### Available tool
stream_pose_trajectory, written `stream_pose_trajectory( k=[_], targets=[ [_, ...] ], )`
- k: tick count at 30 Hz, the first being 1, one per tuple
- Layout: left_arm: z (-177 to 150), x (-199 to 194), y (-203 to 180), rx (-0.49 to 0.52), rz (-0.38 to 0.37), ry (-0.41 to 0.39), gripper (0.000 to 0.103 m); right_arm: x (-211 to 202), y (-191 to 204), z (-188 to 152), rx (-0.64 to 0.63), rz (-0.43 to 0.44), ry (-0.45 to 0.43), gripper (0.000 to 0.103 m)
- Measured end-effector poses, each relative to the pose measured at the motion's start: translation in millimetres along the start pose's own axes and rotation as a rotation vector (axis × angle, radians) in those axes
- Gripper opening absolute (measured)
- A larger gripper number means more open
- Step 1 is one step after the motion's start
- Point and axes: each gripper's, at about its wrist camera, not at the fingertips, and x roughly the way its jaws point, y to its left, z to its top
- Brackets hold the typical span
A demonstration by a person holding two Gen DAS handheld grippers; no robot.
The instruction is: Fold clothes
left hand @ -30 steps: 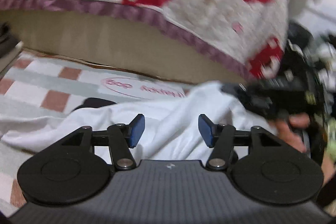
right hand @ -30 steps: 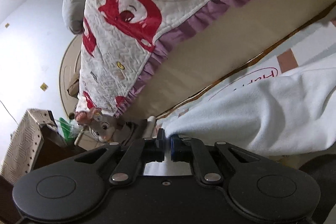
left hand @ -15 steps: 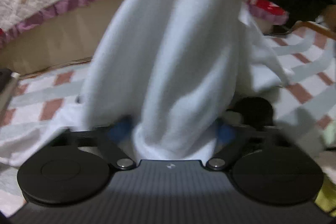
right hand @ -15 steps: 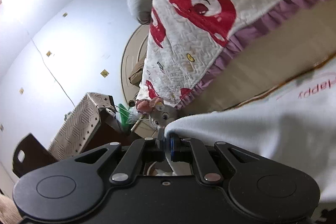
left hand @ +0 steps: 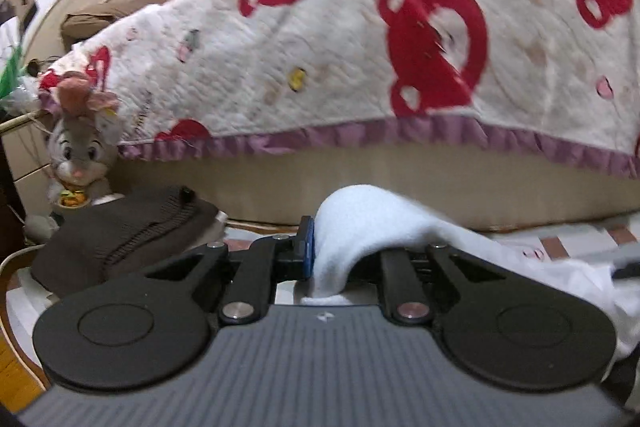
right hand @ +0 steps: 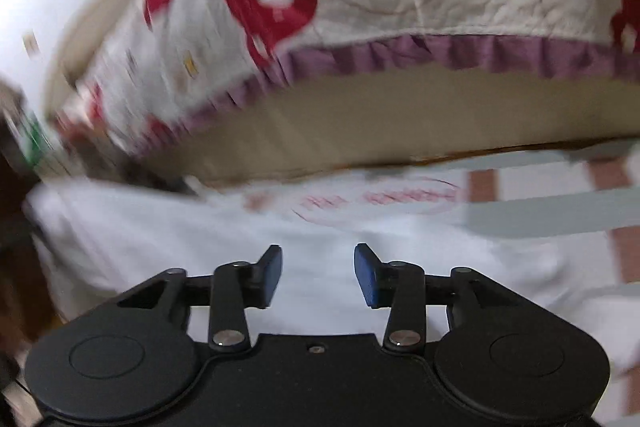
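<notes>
One tool (left hand: pixel 320 255) clamps the white garment (left hand: pixel 360 223); the other (right hand: pixel 318 275) is opening above it.

We see a cream quilted bedspread with red cartoon prints and a purple frill (left hand: pixel 360 67). Below its left corner sits a grey plush rabbit toy (left hand: pixel 78 151); under the frill lies a checked floor mat (right hand: pixel 560 203).

Black two-finger tools (right hand: pixel 318 275) with blue pads (right hand: pixel 366 279), silver pivot screws, round discs; left tool (left hand: pixel 314 251) seemingly ribbed grey.
</notes>
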Motion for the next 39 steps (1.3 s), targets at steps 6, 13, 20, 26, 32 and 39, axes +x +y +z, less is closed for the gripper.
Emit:
stream_pose_trajectory(
  k=[6, 13, 20, 26, 32, 39],
  targets=[
    [-17.7, 3.2, 32.9, -0.081, 0.000, -0.002, 0.013, -9.4, 40.4, -29.8, -0.265, -0.114, 0.084, 0.069],
    [-51.3, 22.5, 76.3, -0.192, -0.015, 0.056, 0.013, 35.1, 76.1, -81.8, -0.562, -0.223, 0.336, 0.069],
    [-58.3, 24.9, 116.1, -0.305, -0.029, 0.039, 0.013, 80.1, 94.8, -106.0, -0.748, -0.311, 0.362, 0.069],
    [-63.6, 33.8, 130.8, -0.323, 0.034, 0.066, 0.013, 67.9, 89.0, -81.9, -0.669, -0.315, 0.195, 0.069],
    [-86.5, 60.1, 136.8, -0.424, 0.054, 0.204, 0.012, 56.0, 45.9, -44.1, -0.396, -0.541, 0.088, 0.072],
    [-112.6, 79.8, 143.2, -0.588, 0.016, 0.332, 0.013, 34.0, -57.7, -47.1, 0.260, -0.397, 0.094, 0.086]
  ],
)
